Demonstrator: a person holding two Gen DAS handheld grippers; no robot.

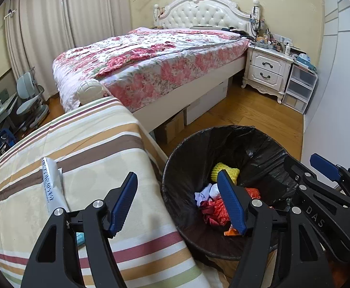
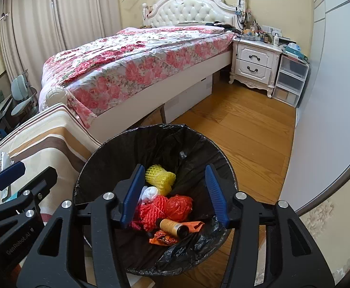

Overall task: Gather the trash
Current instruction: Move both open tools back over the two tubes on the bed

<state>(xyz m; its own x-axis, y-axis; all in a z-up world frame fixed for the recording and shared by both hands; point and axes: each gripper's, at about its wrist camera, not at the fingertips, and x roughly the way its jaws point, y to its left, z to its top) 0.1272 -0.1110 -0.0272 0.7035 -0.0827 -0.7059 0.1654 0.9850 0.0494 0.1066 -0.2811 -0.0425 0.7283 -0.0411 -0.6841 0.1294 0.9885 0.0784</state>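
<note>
Evidently partway: both the left gripper and right gripper stand apart and empty over the filled bin, while a white tube remains on the striped cover.

1 trash bin, 2 beds, 1 nightstand, 2 tongs.

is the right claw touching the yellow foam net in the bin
Apart. In the right wrist view the right claw hangs open above the bin, and the yellow foam net lies down inside it, visible between the blue fingers, nothing gripped.
</note>
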